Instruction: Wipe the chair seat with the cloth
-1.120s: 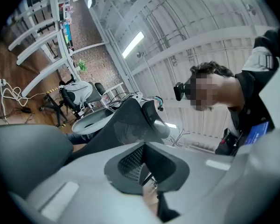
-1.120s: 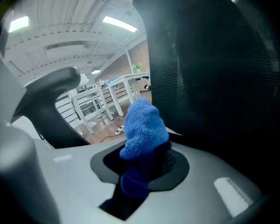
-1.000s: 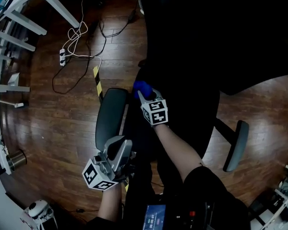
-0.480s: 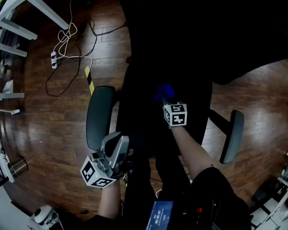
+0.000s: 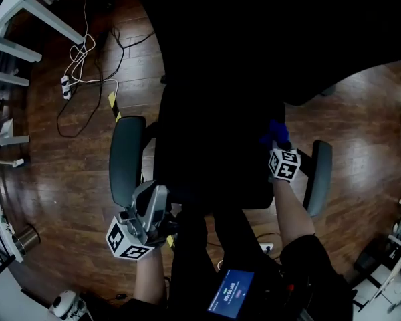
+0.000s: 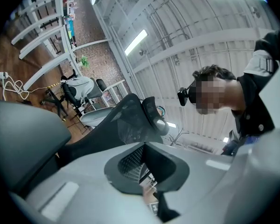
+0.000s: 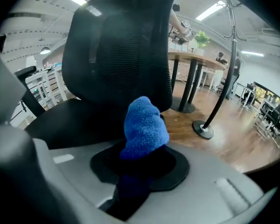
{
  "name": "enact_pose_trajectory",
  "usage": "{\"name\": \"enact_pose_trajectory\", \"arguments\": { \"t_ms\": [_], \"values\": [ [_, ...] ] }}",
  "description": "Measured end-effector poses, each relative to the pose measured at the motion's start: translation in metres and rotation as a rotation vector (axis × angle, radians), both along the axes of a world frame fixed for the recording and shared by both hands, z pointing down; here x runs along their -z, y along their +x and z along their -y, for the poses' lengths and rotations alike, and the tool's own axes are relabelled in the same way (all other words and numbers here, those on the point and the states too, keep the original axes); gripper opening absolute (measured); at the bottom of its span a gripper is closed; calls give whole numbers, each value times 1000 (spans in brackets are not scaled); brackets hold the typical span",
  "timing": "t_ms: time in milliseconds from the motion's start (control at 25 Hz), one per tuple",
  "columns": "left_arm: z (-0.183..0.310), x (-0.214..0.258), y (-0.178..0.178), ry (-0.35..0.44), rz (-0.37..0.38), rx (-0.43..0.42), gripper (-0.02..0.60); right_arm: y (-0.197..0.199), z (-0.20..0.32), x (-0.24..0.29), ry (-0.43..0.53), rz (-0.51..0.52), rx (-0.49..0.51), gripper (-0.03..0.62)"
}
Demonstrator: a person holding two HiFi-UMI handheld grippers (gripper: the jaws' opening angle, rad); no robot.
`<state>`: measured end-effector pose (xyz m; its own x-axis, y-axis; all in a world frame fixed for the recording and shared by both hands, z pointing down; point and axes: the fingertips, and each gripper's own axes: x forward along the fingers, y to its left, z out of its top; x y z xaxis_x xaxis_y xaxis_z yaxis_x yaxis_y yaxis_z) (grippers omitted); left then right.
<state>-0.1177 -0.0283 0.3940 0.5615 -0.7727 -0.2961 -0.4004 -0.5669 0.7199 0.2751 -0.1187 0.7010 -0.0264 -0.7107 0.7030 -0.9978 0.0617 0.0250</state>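
Note:
The black chair seat [image 5: 214,152] fills the middle of the head view, very dark. My right gripper [image 5: 276,141] is at the seat's right edge, next to the right armrest [image 5: 319,176], shut on a blue cloth [image 5: 275,131]. In the right gripper view the cloth [image 7: 144,127] bulges up from between the closed jaws of the right gripper [image 7: 140,164], with the seat [image 7: 70,120] and the mesh backrest [image 7: 121,45] behind it. My left gripper [image 5: 154,199] hovers by the seat's front left corner, below the left armrest [image 5: 127,159]. Seen in its own view, the left gripper [image 6: 147,171] is shut on nothing.
White cables and a power strip [image 5: 67,82] lie on the wood floor at the upper left, beside a white desk frame [image 5: 7,45]. Yellow-black tape [image 5: 113,102] marks the floor. A metal can [image 5: 27,236] stands at lower left. A round post base [image 7: 203,129] stands beyond the chair.
My right gripper has swept the blue cloth across the seat from its left side to its right edge. The left gripper has stayed by the front left corner.

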Motion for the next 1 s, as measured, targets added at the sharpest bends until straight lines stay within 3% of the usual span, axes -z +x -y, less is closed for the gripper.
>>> {"name": "enact_pose_trajectory", "arguments": {
  "t_ms": [160,240,400,520,640,800,1000],
  "values": [
    [-4,4,-5,8,3,13,3,-47,9,18,69,21,49,103],
    [-7,7,-10,9,3,22,3,-103,15,36,126,91,122,103],
    [-14,9,-22,5,2,46,3,-252,16,66,179,294,314,103],
    [-20,10,-29,3,4,55,3,-345,7,65,150,389,430,103],
    [-26,11,-35,0,11,62,3,-402,-6,45,82,404,519,103],
    [-28,5,-40,-14,12,62,3,-413,-15,3,-17,348,552,103],
    [-32,3,-41,-19,13,58,3,-349,-19,-11,-27,263,482,103]
  ]
}}
